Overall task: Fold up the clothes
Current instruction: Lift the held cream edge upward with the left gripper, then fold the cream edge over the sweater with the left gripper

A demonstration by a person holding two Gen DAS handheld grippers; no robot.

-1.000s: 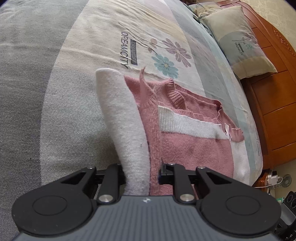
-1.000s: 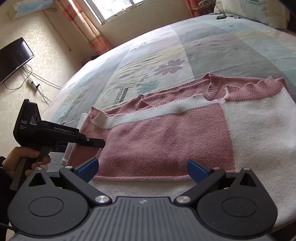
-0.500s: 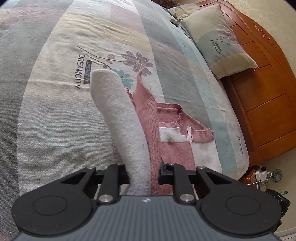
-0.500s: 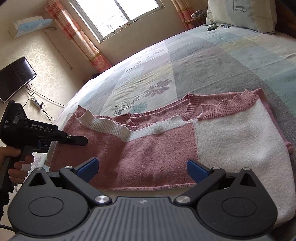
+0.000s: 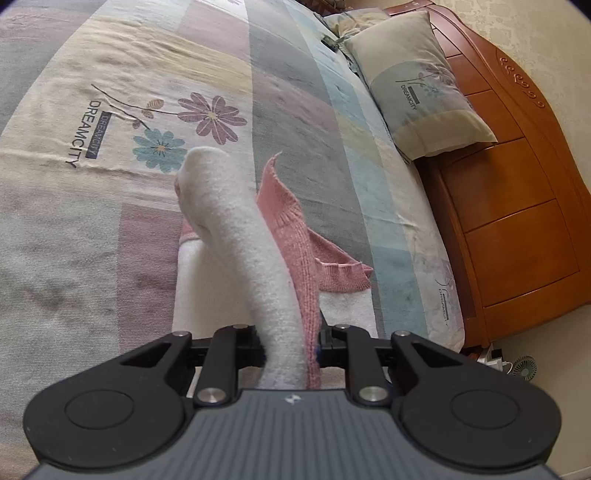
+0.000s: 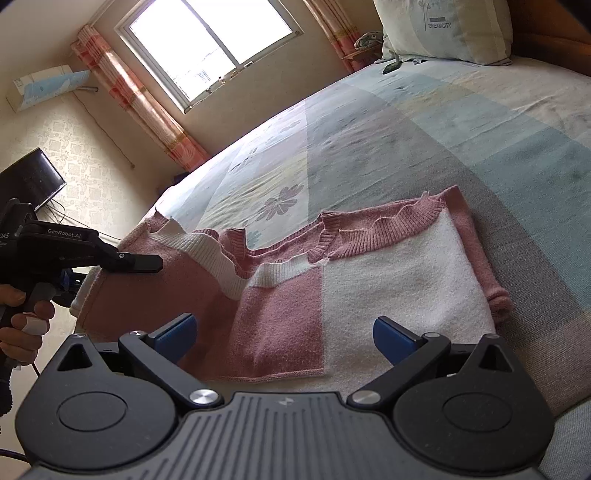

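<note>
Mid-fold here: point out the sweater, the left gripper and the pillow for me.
sweater (image 6: 399, 280): right wrist view, on its white front panel lying on the bed.
left gripper (image 5: 290, 341): left wrist view, midway between the fingertips, which are clamped on the lifted sweater edge.
pillow (image 5: 417, 88): left wrist view, on its printed face.

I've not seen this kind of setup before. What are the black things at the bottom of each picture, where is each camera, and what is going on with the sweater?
No robot here: a person carries a hand-held gripper in each hand, each with a camera looking along its fingers. The black parts at the bottom are each gripper's own body. In the left wrist view, the left hand-held gripper is shut on a lifted fold of the pink and white sweater. The right wrist view shows the right hand-held gripper open and holding nothing, above the sweater's near hem. It also shows the left one from the side, raising the sweater's end. The rest lies flat on the bed, with a pillow behind.
</note>
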